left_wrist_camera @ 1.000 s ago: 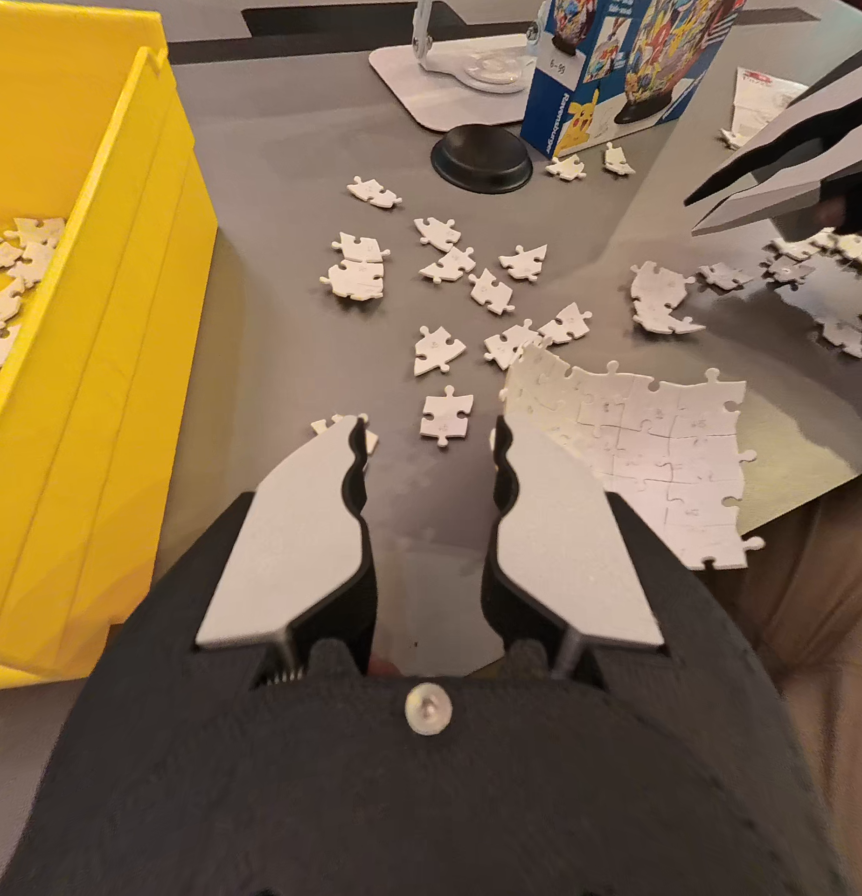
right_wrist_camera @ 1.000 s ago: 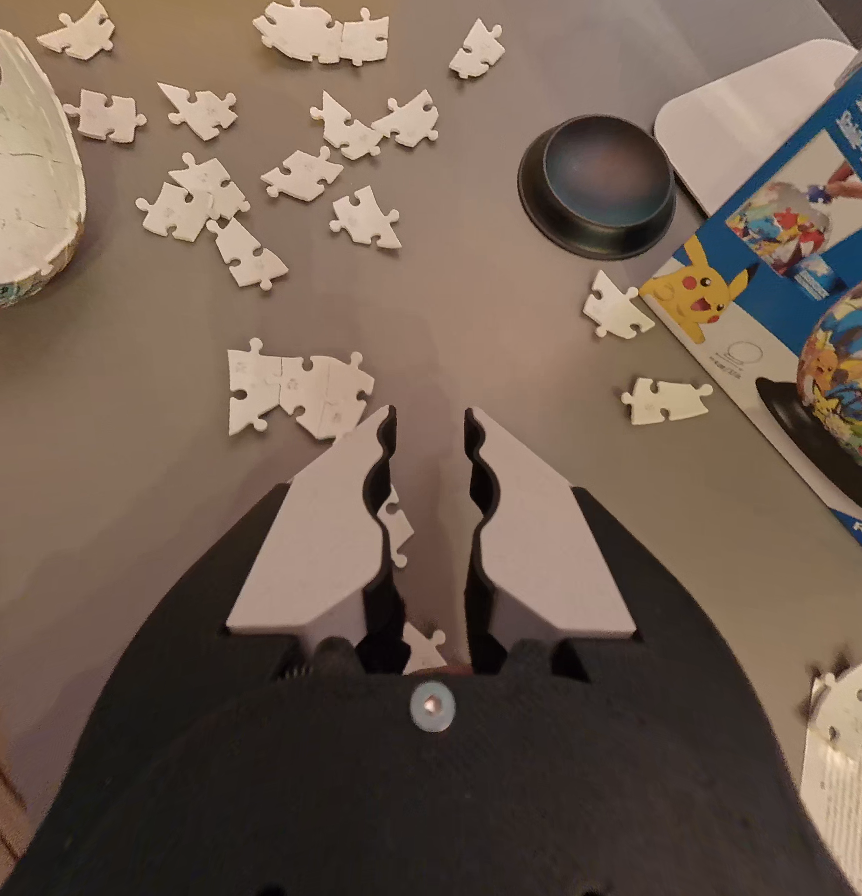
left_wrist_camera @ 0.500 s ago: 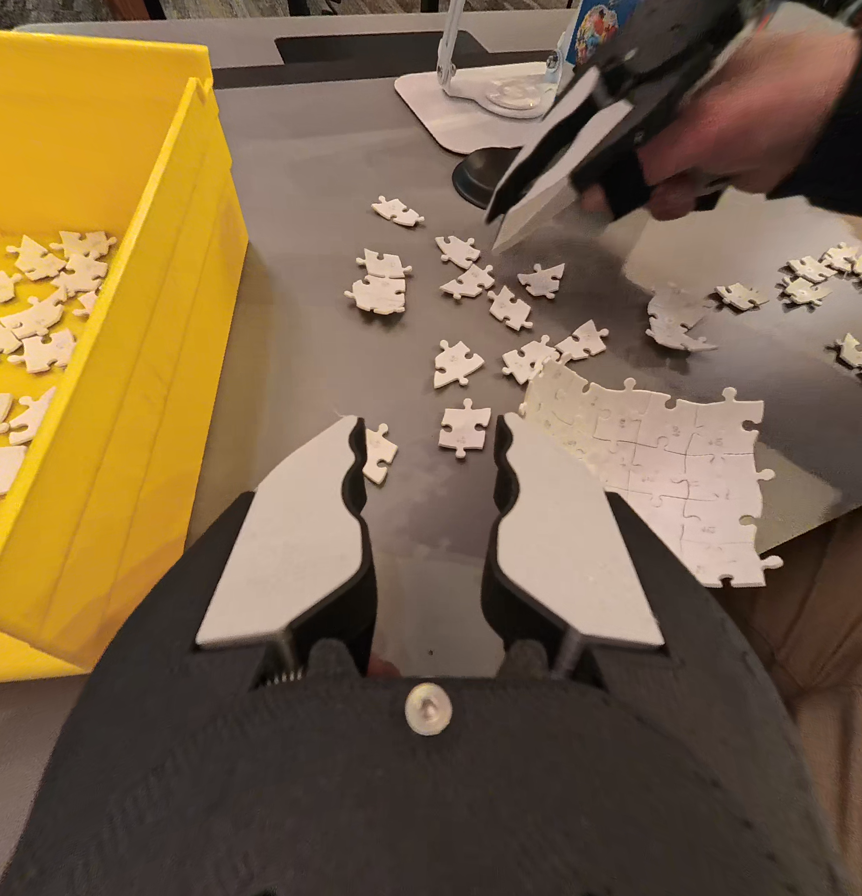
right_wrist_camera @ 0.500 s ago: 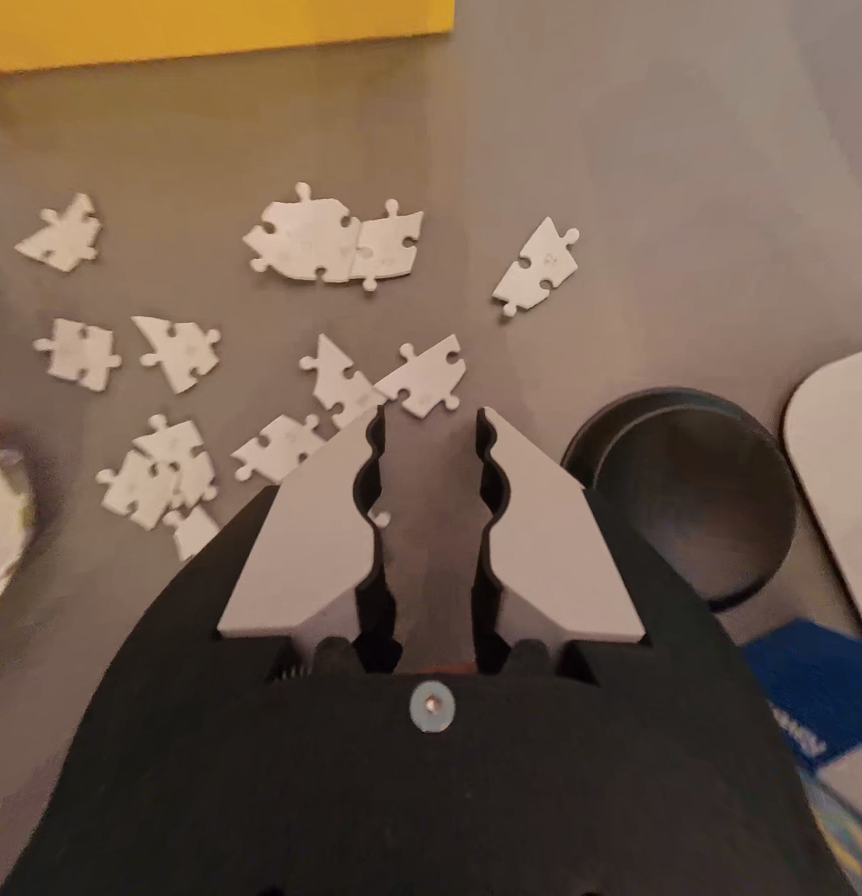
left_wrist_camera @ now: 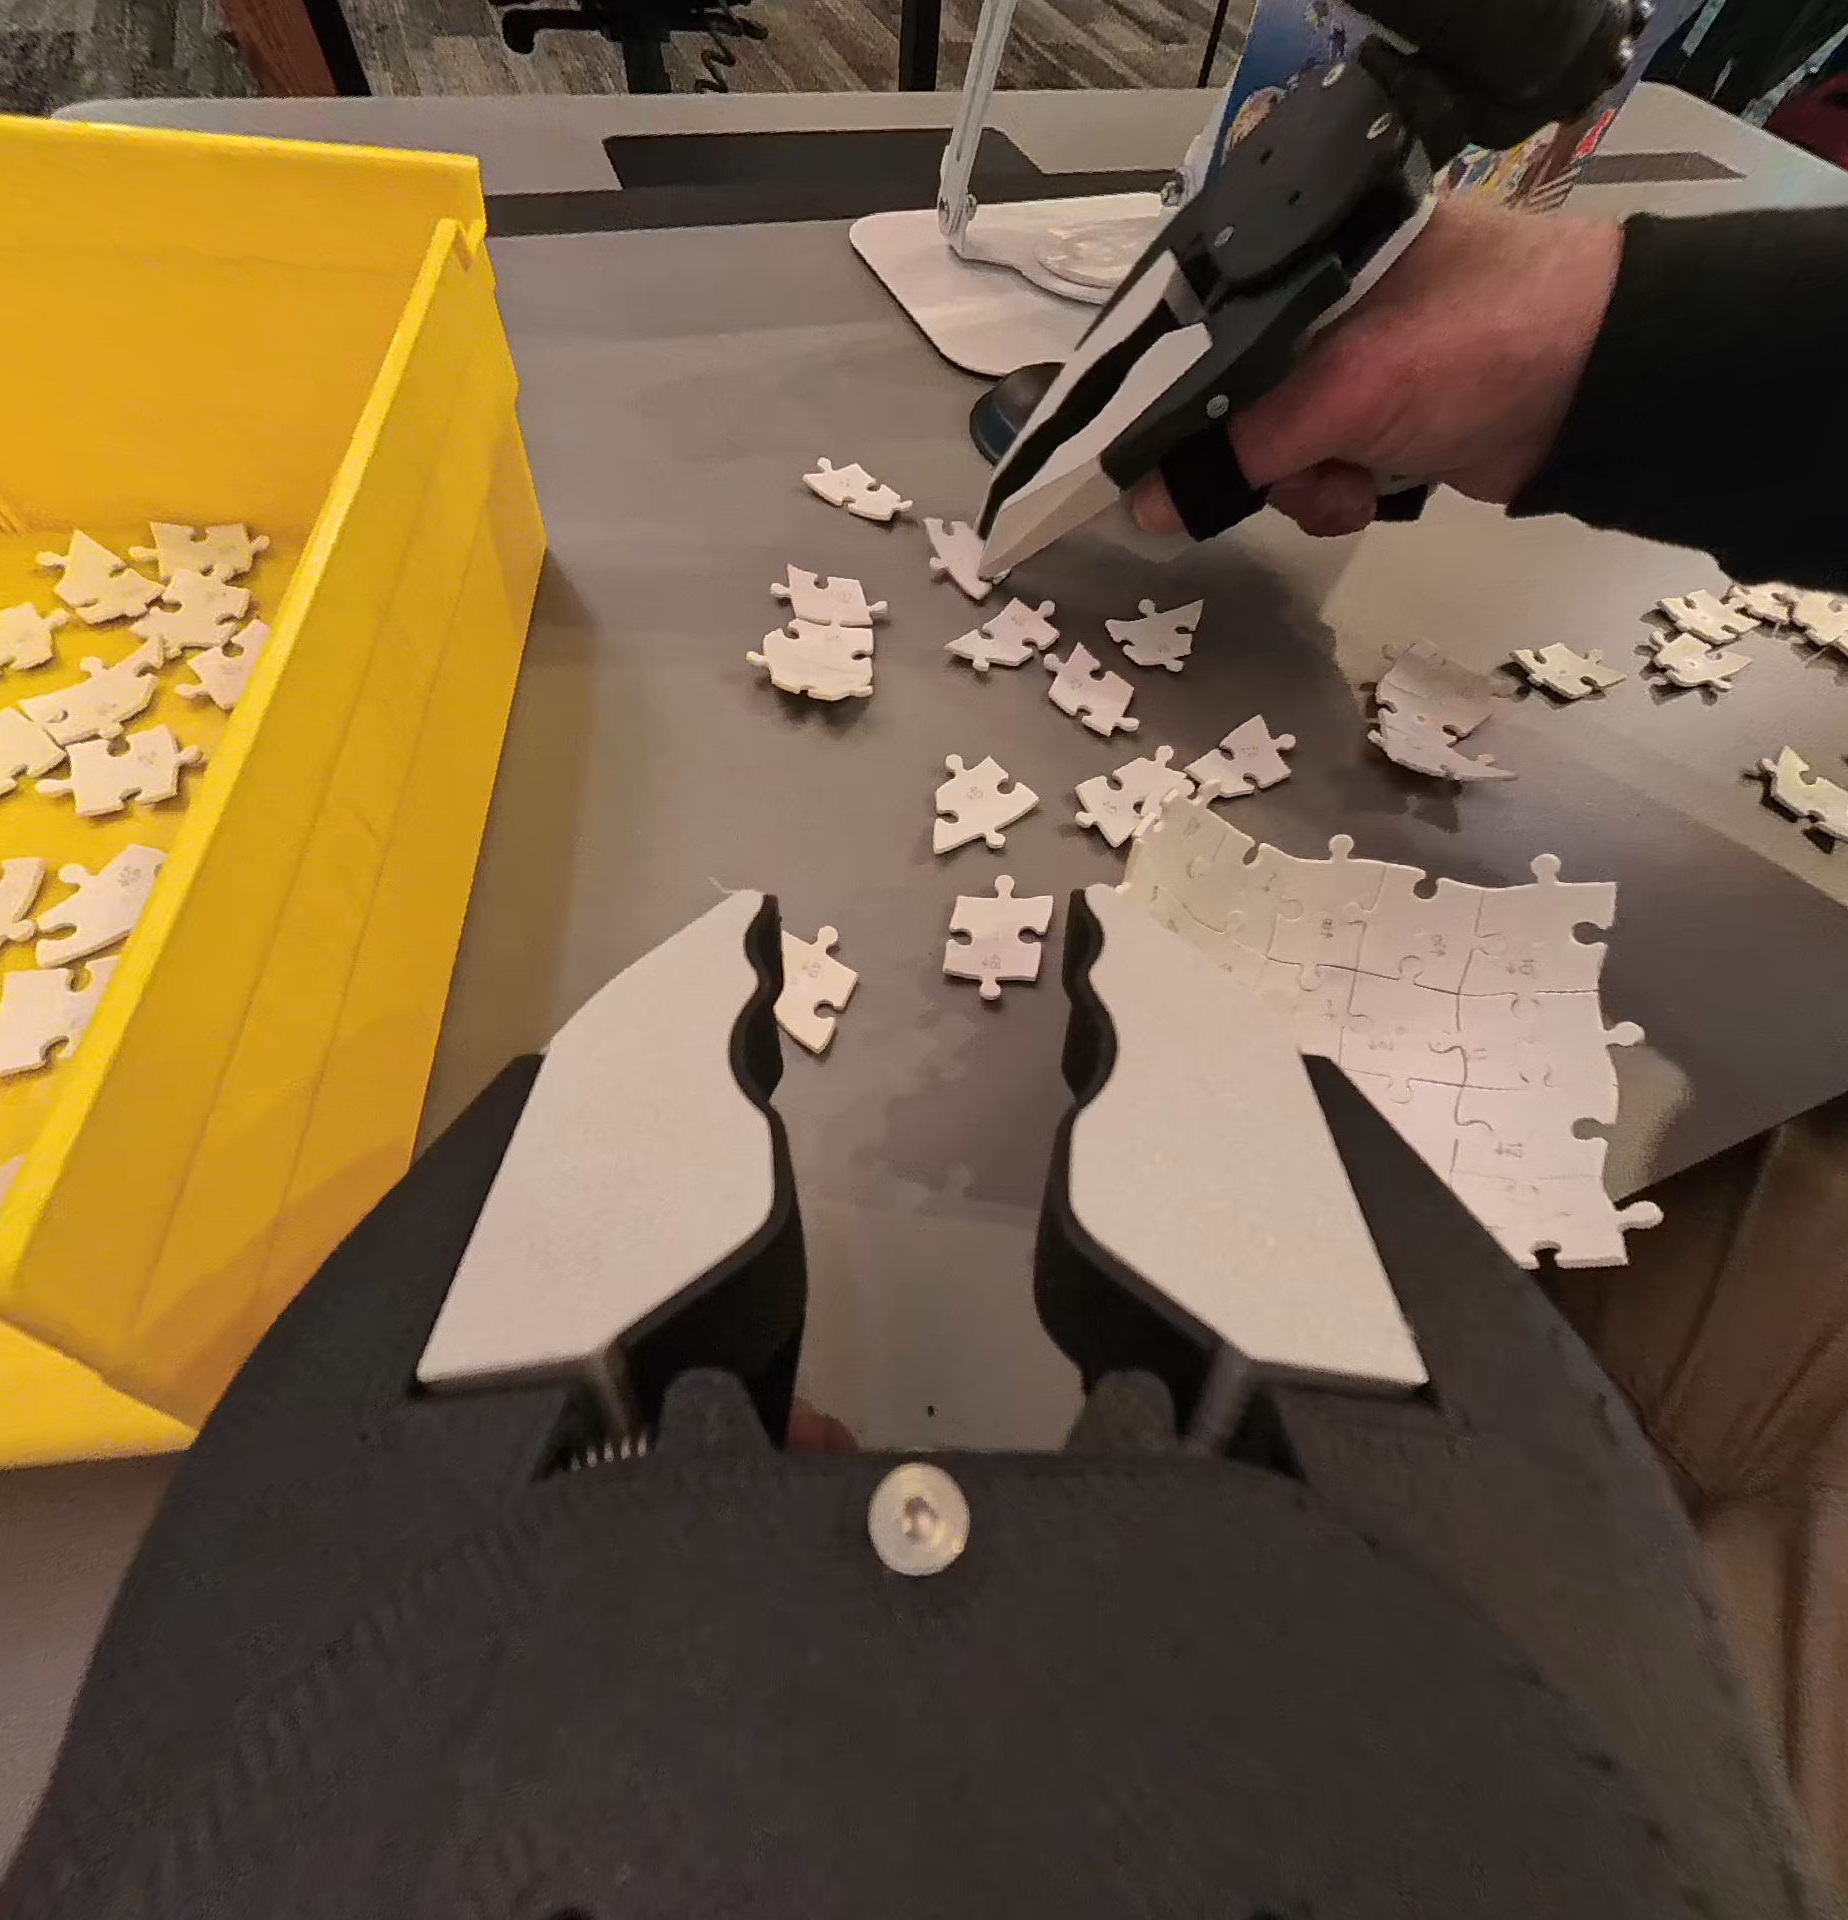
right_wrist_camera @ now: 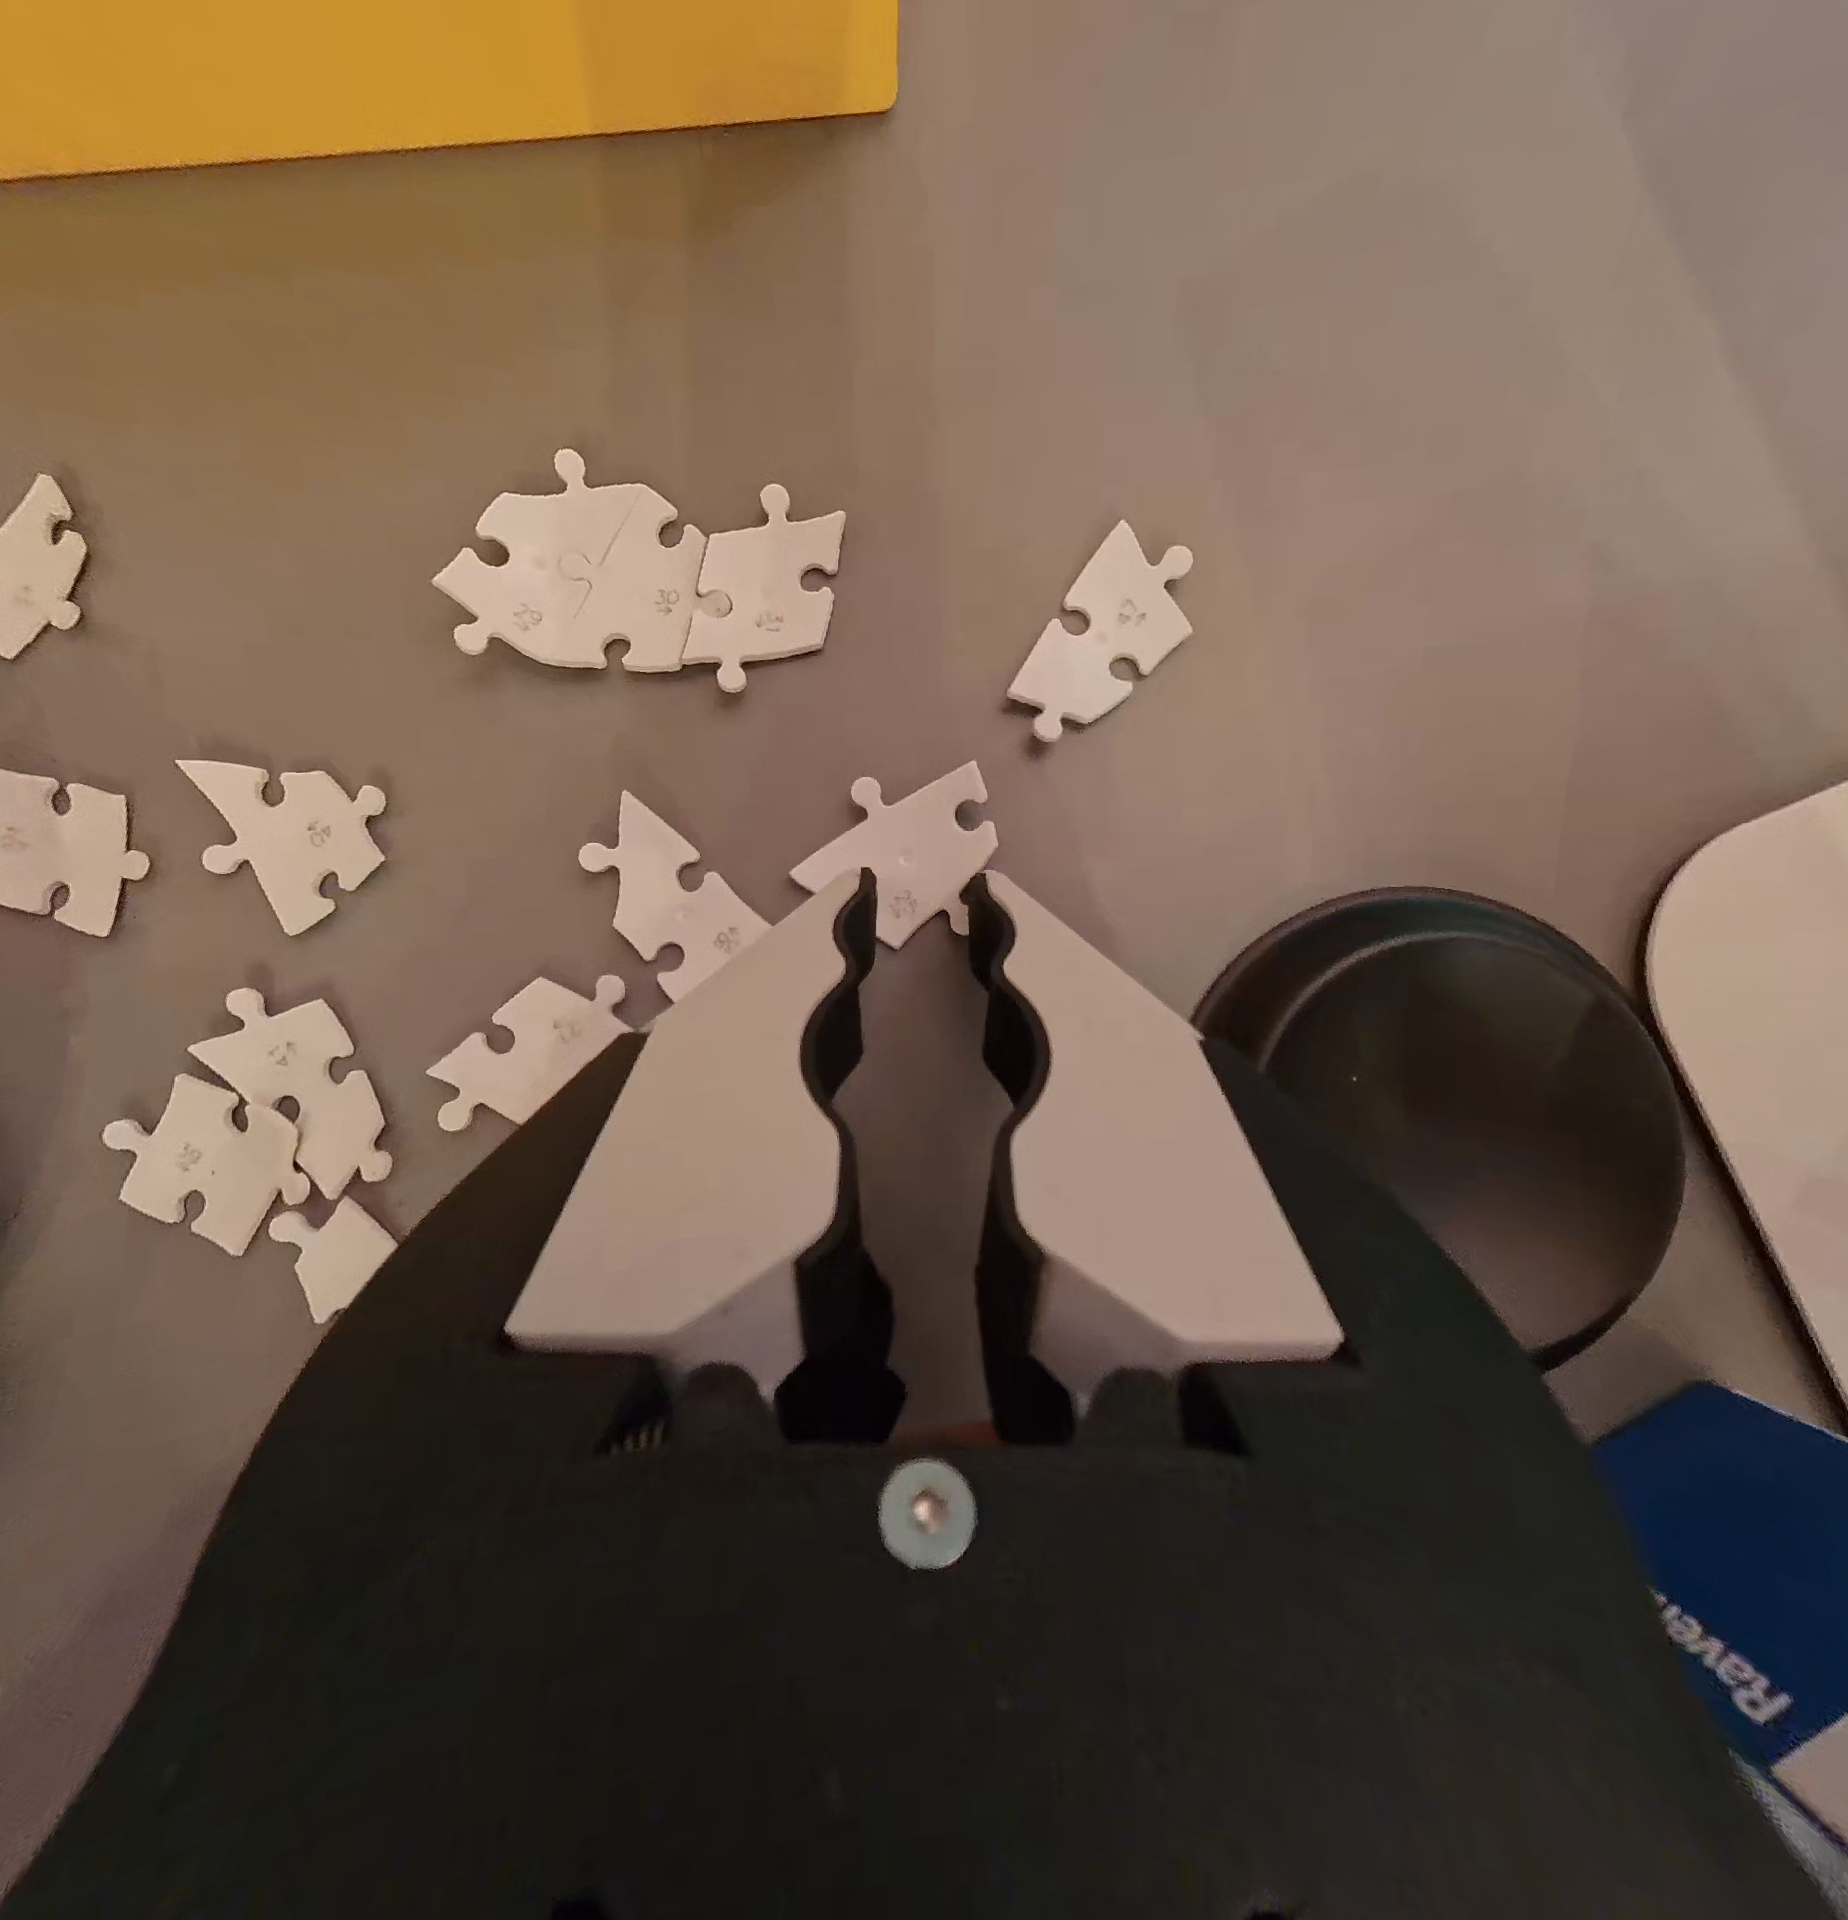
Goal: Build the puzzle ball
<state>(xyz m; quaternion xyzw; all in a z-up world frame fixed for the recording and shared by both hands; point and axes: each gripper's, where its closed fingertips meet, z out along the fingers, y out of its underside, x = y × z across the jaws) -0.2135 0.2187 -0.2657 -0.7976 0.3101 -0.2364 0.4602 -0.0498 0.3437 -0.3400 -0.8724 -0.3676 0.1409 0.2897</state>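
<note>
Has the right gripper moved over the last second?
Yes. In the left wrist view the right gripper came in from the right edge, past the black round stand, down onto a loose white puzzle piece.

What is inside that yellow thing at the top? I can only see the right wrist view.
Observer: The yellow bin holds many loose white puzzle pieces.
Operator: Is any of the ball built yet?
Observer: Yes, a joined sheet of pieces lies at the near edge of the table, partly overhanging it.
Operator: Where is the other gripper?
Observer: The left gripper is open and empty, above the table right beside that sheet.
</note>
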